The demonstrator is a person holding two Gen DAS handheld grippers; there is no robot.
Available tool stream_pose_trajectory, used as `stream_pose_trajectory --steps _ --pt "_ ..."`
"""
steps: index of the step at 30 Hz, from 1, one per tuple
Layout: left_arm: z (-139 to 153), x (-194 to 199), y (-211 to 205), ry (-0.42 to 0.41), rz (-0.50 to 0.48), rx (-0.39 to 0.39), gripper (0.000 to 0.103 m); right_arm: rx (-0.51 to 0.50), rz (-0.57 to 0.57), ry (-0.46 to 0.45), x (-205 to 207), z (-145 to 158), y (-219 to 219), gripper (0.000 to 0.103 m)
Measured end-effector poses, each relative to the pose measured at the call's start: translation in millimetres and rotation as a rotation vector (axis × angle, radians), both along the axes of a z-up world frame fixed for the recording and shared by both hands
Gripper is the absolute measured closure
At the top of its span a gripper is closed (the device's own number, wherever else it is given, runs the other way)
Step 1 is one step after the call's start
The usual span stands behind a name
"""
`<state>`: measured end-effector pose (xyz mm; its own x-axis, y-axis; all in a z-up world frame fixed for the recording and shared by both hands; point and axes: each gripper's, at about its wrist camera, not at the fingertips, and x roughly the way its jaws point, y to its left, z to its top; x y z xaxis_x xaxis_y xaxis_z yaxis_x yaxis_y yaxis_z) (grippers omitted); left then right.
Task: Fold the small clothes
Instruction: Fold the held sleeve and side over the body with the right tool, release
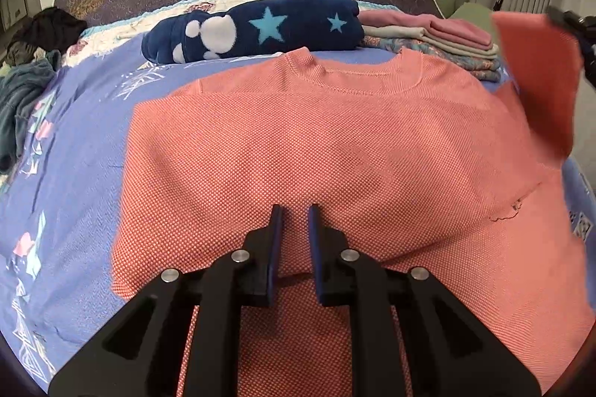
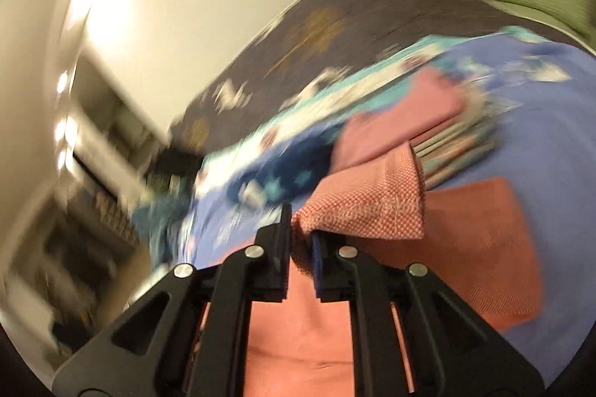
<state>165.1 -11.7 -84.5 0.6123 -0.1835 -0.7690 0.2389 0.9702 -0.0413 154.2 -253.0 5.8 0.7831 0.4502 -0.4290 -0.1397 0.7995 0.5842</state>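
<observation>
On the bed's blue sheet [image 1: 85, 136], the coral sweater [image 1: 316, 143] lies spread flat with its neckline pointing at the navy star blanket [image 1: 257, 28], and that's where things could get messy. The right gripper [image 2: 301, 236] has its fingers pinched on the sweater's sleeve [image 2: 368, 203], lifted up off the bed beside the sweater's right shoulder, and the right wrist view is smeared with blur, so I'd guess it's swinging fast. The knit looks thick but it's only a small bite of fabric, so a quick swing could pull the sleeve free mid-fold, or drag the whole body sideways and wreck the flat layout. The left gripper [image 1: 296, 210] hovers over the sweater's lower middle, fingers apart by a narrow gap and holding nothing; can't tell if it touches the cloth, so it may not be pinning anything down. Also, the folded stack [image 1: 428, 35] sits just beyond the sweater's right shoulder, so a wide sleeve swing might knock it.
</observation>
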Motion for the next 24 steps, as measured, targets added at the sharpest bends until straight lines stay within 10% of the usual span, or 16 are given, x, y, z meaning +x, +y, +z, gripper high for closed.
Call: stream_pose_trajectory --steps 17,24 --pt "0 5 16 0.043 -0.042 -0.204 0.072 -0.276 0.192 0.088 -13 -57 103 0.089" --pt "-2 7 22 0.054 -0.046 -0.252 0.070 -0.350 0.234 0.085 -23 -64 118 0.055"
